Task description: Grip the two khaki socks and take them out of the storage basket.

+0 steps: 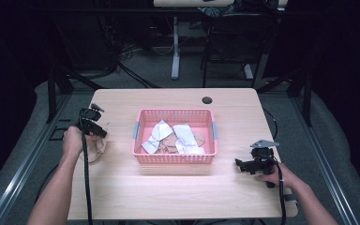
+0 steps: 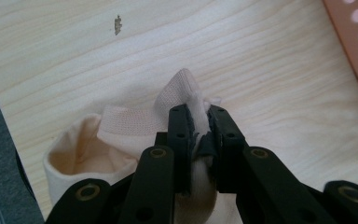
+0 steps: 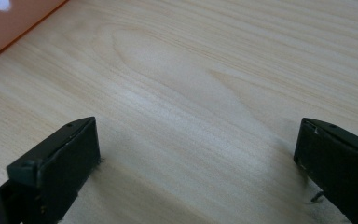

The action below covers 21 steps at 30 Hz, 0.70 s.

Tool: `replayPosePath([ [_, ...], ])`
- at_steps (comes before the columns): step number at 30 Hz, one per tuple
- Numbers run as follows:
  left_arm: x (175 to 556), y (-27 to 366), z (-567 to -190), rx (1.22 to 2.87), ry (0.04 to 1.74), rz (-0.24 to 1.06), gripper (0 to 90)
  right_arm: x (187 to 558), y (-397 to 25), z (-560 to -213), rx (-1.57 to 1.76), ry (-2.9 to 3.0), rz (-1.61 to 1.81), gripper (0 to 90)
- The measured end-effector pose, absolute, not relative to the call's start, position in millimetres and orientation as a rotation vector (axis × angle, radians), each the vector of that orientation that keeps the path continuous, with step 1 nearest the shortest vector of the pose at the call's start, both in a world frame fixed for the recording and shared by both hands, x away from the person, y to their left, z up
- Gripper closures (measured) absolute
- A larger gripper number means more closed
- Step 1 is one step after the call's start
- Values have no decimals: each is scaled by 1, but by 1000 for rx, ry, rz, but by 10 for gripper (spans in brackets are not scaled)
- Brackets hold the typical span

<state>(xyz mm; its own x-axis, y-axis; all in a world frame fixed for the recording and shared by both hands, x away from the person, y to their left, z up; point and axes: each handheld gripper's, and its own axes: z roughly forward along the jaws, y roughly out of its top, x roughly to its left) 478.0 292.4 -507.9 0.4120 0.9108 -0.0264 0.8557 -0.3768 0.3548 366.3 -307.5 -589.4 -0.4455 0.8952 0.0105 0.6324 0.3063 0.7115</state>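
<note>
A pink basket stands mid-table with white socks and a flat beige piece inside. To its left, my left gripper is shut on a cream sock, pinching a fold of its cuff between the two black jaws; the sock's open mouth lies to the left of the jaws on the wood. A bit of that sock peeks out beside the hand. My right gripper stands open low over bare wood, right of the basket, nothing between its fingers. It appears at the table's right.
The basket's edge runs along the upper right of the left gripper view and its corner at the upper left of the right gripper view. A cable hole sits near the table's far edge. Desks and cables stand beyond.
</note>
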Motion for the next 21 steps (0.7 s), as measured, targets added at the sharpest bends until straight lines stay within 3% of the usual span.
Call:
replayPosePath([
  [5,481,295,-517,2339,1567,261,778,366,-308,-589,1364,2191,924,0],
  [7,481,297,-519,2331,1584,272,728,366,-308,-589,1364,2191,924,0],
  [11,478,302,-514,2302,1625,337,469,366,-308,-589,1364,2191,924,0],
  [15,471,310,-506,2279,1633,355,267,366,-308,-589,1364,2191,923,0],
  [18,465,316,-498,2267,1631,375,162,366,-308,-589,1364,2191,924,0],
  [21,458,323,-489,2235,1633,372,122,366,-308,-589,1364,2191,923,0],
])
